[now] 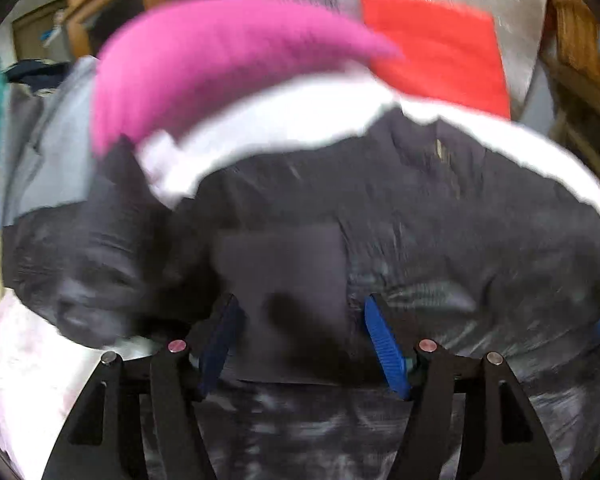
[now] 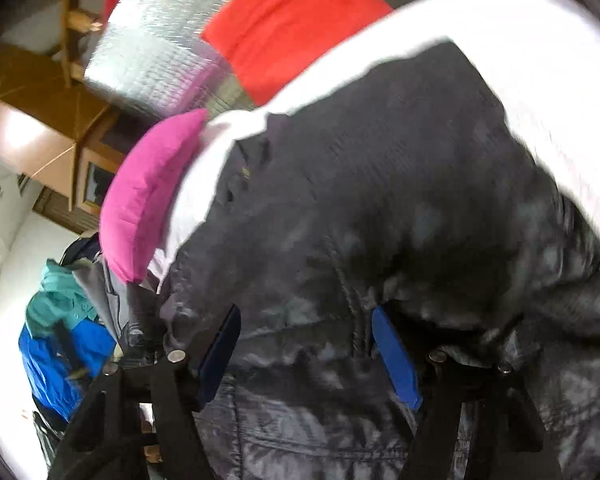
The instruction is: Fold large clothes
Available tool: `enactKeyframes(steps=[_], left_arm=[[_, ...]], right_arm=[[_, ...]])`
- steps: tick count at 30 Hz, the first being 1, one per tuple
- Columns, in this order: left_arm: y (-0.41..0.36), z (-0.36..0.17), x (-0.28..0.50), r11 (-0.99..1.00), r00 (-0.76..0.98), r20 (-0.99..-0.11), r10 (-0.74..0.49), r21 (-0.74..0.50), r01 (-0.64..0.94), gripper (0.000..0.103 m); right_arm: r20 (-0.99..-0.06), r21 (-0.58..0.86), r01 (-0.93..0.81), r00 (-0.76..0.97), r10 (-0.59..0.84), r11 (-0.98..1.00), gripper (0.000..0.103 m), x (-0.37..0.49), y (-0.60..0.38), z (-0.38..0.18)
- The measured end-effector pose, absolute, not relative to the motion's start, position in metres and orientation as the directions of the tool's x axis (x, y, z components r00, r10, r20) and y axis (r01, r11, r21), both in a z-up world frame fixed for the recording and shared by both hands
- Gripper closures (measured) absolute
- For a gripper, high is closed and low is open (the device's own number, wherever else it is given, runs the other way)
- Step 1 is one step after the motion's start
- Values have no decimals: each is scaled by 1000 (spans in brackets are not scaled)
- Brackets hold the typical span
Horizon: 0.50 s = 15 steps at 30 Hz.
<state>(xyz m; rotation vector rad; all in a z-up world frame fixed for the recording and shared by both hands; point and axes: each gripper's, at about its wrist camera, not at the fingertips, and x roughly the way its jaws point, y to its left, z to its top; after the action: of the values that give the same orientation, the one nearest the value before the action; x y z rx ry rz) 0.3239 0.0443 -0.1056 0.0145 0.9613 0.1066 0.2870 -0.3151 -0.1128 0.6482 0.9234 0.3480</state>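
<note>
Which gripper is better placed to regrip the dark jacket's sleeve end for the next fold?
Left, probably. The left gripper is open over the dark jacket, its bunched sleeve just beside the jaws. The right gripper hovers open over the body.

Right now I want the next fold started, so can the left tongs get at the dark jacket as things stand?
Probably yes. The left tongs stand open right over the dark jacket, which lies spread on the white bedding, and nothing lies between the blue pads and the cloth.
</note>
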Motion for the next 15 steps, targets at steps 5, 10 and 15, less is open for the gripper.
enactKeyframes(steps=[5, 10, 15], left_arm=[[38, -115, 327, 995, 570, -815, 103, 83, -62, 33], [55, -87, 318, 999, 580, -815, -9, -31, -29, 33], [121, -54, 254, 981, 700, -709, -85, -184, -67, 27]], right_arm=[[-620, 614, 18, 631, 467, 789, 19, 326, -332, -104], [-670, 565, 62, 616, 414, 823, 20, 332, -337, -110], [-621, 510, -84, 653, 434, 856, 19, 268, -307, -94]])
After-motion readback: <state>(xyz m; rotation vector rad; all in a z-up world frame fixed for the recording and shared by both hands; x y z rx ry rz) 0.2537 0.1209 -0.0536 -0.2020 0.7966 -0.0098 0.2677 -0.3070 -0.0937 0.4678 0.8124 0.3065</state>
